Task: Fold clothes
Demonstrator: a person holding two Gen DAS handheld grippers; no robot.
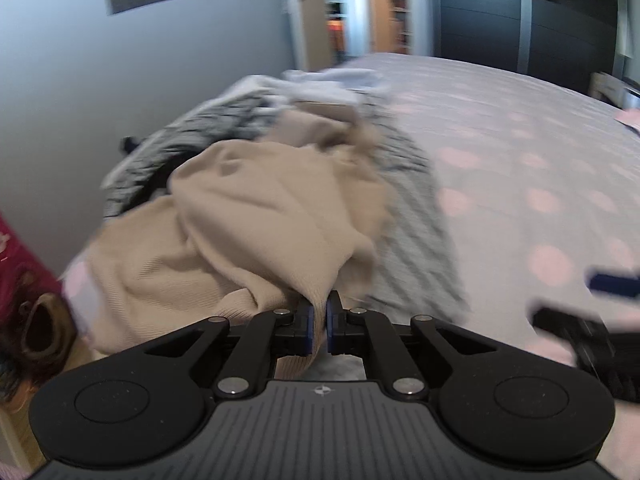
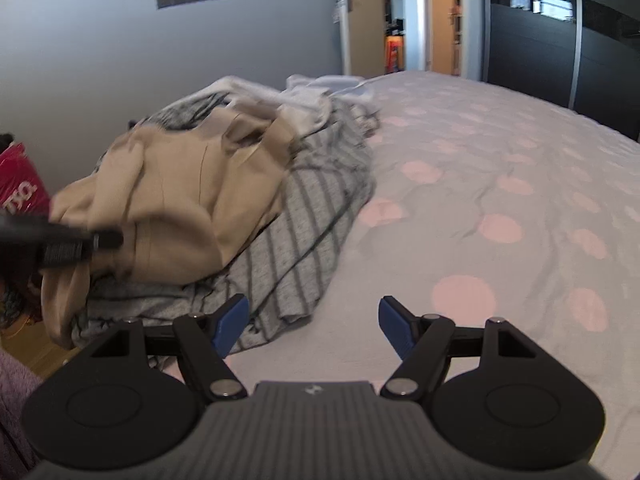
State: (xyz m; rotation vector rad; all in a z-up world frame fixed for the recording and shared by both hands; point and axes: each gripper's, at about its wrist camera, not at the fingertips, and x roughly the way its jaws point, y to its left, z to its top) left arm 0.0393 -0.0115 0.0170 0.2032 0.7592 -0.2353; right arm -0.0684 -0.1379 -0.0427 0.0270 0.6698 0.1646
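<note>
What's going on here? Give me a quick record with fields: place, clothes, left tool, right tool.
place: bed with a dotted cover
clothes: beige top on a striped garment, white items behind
left gripper: shut on an edge of the beige top
right gripper: open, holds nothing, over the cover beside the pile
</note>
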